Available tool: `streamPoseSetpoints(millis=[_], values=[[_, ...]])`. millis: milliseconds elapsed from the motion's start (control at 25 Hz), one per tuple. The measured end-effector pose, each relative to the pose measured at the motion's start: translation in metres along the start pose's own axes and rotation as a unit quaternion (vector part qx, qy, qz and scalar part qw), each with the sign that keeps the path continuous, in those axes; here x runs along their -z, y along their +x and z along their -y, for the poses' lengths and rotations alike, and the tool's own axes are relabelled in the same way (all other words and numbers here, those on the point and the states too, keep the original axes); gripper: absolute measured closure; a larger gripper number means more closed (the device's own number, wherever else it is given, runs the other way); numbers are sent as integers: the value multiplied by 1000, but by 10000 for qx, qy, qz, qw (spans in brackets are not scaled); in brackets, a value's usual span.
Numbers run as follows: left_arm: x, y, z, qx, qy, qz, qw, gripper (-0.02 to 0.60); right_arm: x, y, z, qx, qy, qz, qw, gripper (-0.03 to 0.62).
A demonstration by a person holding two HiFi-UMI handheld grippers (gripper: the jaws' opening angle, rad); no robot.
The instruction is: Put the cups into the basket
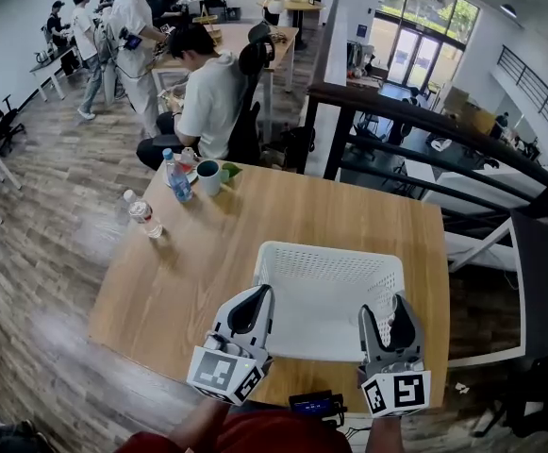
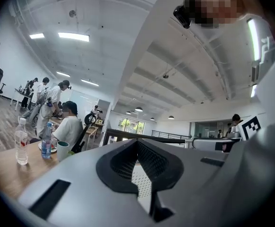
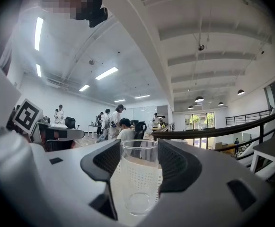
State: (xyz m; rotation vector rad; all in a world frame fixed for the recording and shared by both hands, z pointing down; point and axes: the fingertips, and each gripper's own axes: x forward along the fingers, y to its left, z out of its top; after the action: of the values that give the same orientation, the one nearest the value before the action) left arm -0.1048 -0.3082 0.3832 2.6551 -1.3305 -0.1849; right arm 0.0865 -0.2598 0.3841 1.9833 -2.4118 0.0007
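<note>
White, hole-dotted basket (image 1: 330,253) — clear cup (image 3: 138,174)

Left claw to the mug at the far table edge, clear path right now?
Probably yes: bare tabletop runs from the left claw to the mug; the basket sits right of that line. Two water bottles crowd the mug's left side.
</note>
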Motion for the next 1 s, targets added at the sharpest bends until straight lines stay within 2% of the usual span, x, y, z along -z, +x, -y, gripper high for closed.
streamPoseSetpoints(millis=[400,1000], values=[[-1,4,7,251,90,37,9996,575,2,-5,4,199,-104,-23,9997,342],[-4,-9,7,5,124,136,9998,575,11,33,-4,-214,-382,-302,9986,342]])
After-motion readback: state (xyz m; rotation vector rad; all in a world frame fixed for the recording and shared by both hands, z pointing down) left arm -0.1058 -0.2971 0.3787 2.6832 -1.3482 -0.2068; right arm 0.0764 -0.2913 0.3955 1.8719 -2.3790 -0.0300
